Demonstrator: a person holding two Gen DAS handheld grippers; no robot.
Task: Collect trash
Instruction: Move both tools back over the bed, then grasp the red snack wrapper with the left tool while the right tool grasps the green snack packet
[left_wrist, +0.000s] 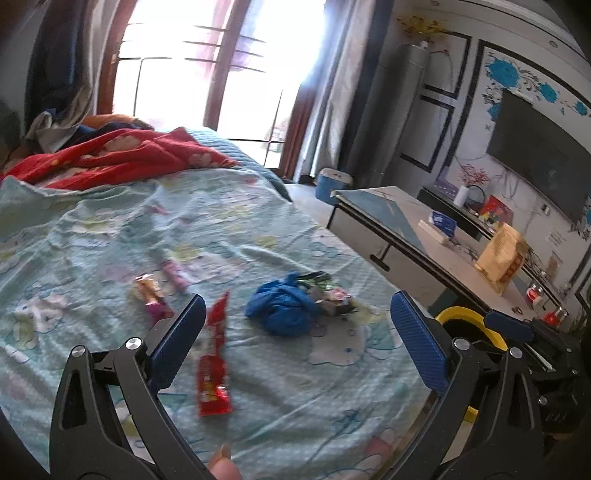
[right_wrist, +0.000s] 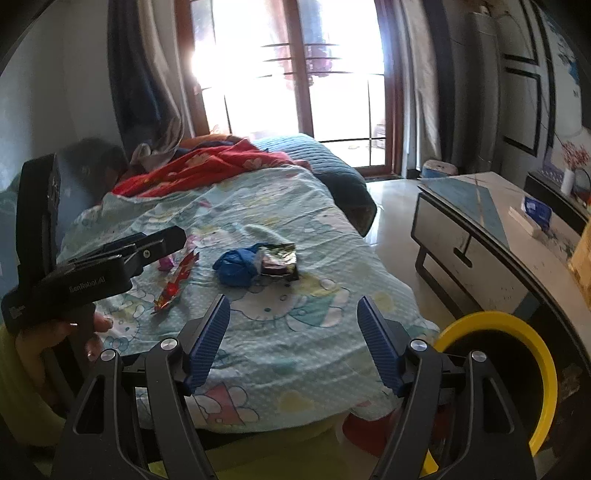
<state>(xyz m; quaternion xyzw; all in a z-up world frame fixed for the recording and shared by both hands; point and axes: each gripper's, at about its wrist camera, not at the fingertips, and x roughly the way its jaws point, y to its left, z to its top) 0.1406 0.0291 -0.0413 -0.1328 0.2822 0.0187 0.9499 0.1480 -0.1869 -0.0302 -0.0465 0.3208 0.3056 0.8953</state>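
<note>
**Light wrappers scattered on the bed, bin waiting at its edge**

The trash is spread on the bed sheet (left_wrist: 110, 229), and places are given here from the crumpled blue bag (left_wrist: 282, 308) near the middle of the bed. A long red wrapper (left_wrist: 214, 354) lies to its left, nearer the camera in the left wrist view. Further left, a gold and purple wrapper (left_wrist: 151, 299) and a small pink wrapper (left_wrist: 173, 275) are seen. Touching the blue bag on its right is a dark foil packet (right_wrist: 279, 260), crumpled and partly open.

All of these are judged to be very light, thin and limp. The foil and plastic are likely slippery and would buckle under the pads, so a pinch across a raised fold or a free end is advised rather than a flat face pressed into the soft sheet. The blue bag is soft and bulky; its bunched top can probably be taken easily.

The left gripper (left_wrist: 295, 332) is held released, jaws wide, with nothing between them. The right gripper (right_wrist: 293, 334) is likewise spread and empty.

A bin with a yellow rim (right_wrist: 517, 332) stands to the right of the blue bag, beyond the bed's edge and beside a low table (right_wrist: 480, 229). Its inside is dark, and its contents cannot be made out.
</note>
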